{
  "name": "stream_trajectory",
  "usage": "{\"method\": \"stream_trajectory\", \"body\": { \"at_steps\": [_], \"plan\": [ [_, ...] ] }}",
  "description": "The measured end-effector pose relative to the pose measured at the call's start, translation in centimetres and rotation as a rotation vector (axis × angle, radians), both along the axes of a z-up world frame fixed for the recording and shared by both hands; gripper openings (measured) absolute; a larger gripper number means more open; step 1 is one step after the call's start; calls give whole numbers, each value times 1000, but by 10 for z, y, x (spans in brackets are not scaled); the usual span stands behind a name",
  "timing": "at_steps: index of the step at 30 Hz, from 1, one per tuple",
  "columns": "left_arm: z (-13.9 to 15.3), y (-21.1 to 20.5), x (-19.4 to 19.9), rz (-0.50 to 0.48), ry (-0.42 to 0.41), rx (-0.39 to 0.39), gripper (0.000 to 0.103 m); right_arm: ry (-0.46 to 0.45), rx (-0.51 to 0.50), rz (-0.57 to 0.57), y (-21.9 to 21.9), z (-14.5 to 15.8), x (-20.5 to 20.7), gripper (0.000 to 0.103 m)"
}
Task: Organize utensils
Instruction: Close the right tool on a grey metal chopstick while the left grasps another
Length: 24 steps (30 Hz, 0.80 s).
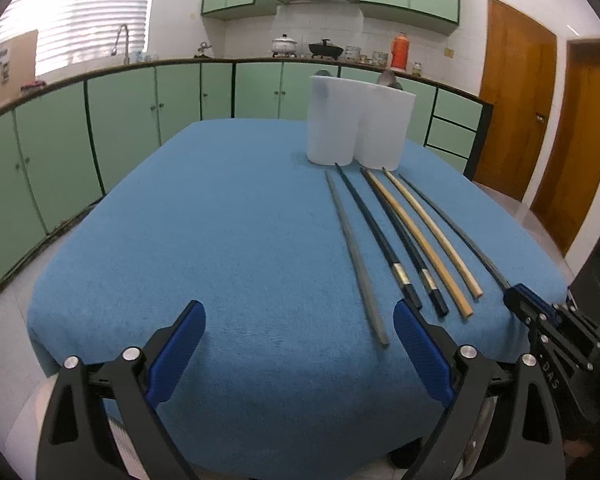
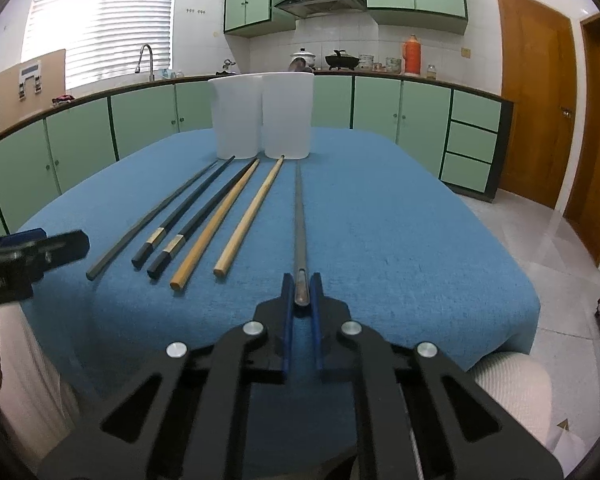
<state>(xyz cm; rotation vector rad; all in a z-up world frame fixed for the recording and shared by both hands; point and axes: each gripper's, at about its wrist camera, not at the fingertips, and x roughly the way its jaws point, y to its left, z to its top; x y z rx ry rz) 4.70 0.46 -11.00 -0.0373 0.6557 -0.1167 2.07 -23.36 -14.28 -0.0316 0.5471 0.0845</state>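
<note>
Several chopsticks lie side by side on the blue tablecloth (image 1: 220,240): a grey one (image 1: 356,256), two black ones (image 1: 380,236), two wooden ones (image 1: 428,240). My right gripper (image 2: 301,286) is shut on the near end of another grey chopstick (image 2: 299,216), which points toward two white plastic cups (image 2: 262,116). My left gripper (image 1: 300,320) is open and empty over the near table edge, left of the grey chopstick. The right gripper also shows in the left wrist view (image 1: 518,294), and the cups too (image 1: 360,124).
Green cabinets and a counter (image 1: 140,92) with pots run behind the table. Wooden doors (image 1: 516,96) stand at the right. A white chair back (image 2: 512,396) sits at the near right of the table.
</note>
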Motion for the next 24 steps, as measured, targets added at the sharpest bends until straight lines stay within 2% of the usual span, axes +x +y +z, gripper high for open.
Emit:
{"method": "stream_trajectory", "body": {
  "at_steps": [7,9,13,18,23,24],
  "plan": [
    [-3,-8,1,-16,17,-3,91,-2,13,6,-3,-1,-1,7],
    [-5,-8,3,-12,28,-4,82,-3,13,9,-4,-2,-2,7],
    [-7,-11,4,-10,29,22,76,-5,18,13,-4,-3,-1,7],
    [-6,-14,2,-25,30,26,50,-8,25,16,-4,-4,-3,7],
    [-7,-20,1,-52,40,16,41,-9,37,18,-5,-4,-4,8],
    [-7,-22,0,-55,41,14,36,-10,40,19,-6,-4,-5,8]
  ]
}}
